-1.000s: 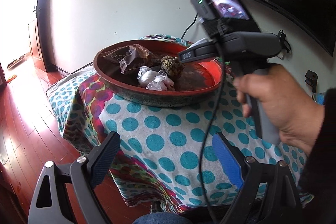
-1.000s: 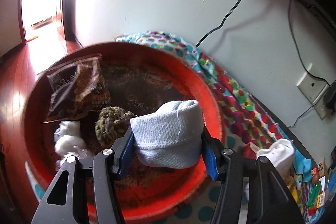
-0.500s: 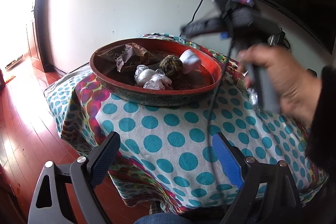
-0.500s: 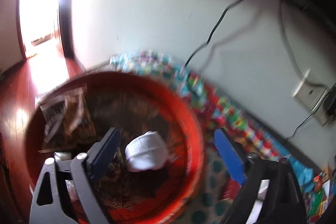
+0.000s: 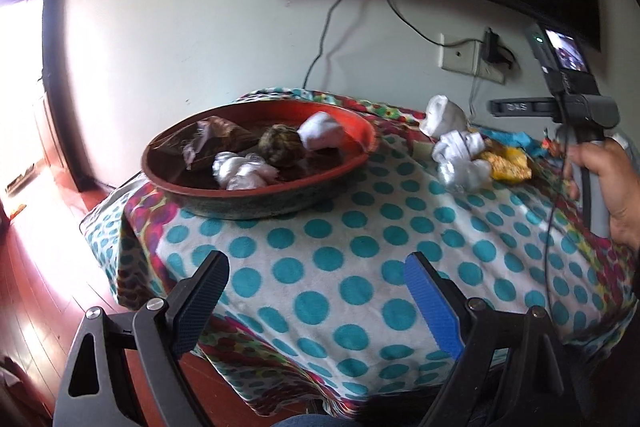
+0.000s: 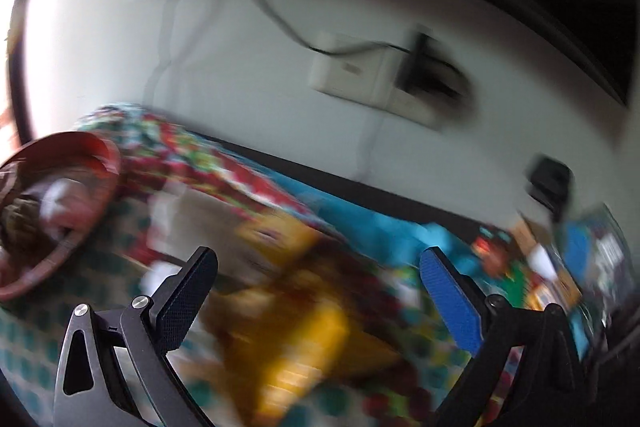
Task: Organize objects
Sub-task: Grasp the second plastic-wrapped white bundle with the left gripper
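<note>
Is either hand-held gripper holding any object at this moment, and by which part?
Nothing is held. The left hand-held gripper stands open and empty. The right hand-held gripper has just been opening, nothing between its fingers; the white sock lies in the red bowl.

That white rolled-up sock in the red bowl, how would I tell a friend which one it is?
Find the big red bowl on the polka-dot tablecloth. The white sock roll lies inside near its far right rim, beside a brownish-green knitted ball. Unlike the crumpled white bundle at the front of the bowl, it is a smooth, tidy roll.
</note>
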### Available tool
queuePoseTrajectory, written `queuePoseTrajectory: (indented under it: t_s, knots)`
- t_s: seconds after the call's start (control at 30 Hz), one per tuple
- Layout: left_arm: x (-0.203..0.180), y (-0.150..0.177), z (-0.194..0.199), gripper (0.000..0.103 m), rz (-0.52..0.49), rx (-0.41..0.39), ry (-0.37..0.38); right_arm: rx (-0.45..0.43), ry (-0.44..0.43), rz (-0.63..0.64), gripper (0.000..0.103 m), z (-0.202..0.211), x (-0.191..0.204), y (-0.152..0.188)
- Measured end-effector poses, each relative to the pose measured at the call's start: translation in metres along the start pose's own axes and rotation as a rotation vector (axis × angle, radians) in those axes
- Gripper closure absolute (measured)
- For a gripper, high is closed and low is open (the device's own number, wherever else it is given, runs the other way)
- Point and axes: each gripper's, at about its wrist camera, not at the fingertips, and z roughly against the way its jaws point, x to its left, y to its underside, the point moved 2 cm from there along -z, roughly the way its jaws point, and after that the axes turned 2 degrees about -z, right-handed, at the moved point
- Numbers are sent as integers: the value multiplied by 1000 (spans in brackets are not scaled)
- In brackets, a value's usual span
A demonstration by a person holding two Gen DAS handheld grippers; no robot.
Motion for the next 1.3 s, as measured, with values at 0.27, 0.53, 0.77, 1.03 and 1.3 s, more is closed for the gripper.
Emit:
queuePoseTrajectory:
  t_s: [0.27, 0.53, 0.77, 1.03, 1.3]
  knots:
    - [-51, -22, -13, 11, -65, -3, 51, 7, 24, -73, 2, -14, -42, 25]
    - [-106, -65, -57, 11, -127, 11, 110, 17, 3, -134, 1, -20, -49, 40]
    - [-156, -84, -122, 11, -194, 118, 135, 103, 48, -244, 1, -36, -72, 44]
    - [-165, -90, -158, 11, -186, 210, 120, 64, 52, -202, 0, -28, -63, 42]
    - [-160, -85, -175, 37, -164, 285, 110, 85, 35, -217, 0, -33, -65, 44]
